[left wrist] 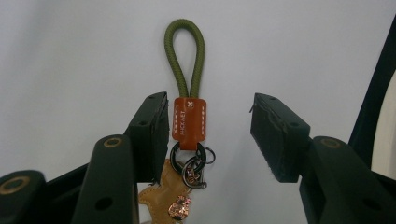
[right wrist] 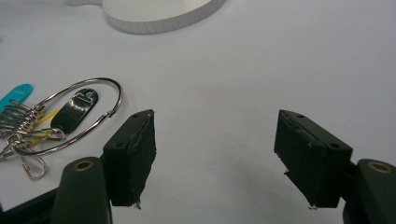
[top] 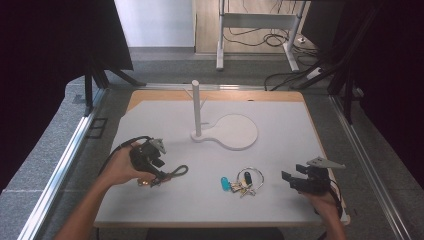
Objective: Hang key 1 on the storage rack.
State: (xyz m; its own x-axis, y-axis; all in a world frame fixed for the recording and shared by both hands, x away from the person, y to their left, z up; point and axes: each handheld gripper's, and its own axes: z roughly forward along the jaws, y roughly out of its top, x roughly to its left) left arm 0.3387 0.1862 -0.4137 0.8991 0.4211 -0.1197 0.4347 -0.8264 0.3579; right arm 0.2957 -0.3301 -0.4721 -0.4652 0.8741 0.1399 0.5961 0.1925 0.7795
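Olive cord keychain (left wrist: 186, 88) on tabletop (top: 280, 165) near left edge, long axis running straight away between left gripper (left wrist: 208, 135) fingers, half-wide, not yet pinching leather tab; right gripper (right wrist: 215, 154) fingers wide, empty, near right edge beside key ring (right wrist: 70, 116)

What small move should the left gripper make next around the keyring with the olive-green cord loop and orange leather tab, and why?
Probably close the jaws a little further. In the left gripper view, the left gripper has the olive-green cord keyring between its jaws: the orange leather tab lies close beside one black pad, while the other pad stands clearly apart, so nothing is clamped yet.
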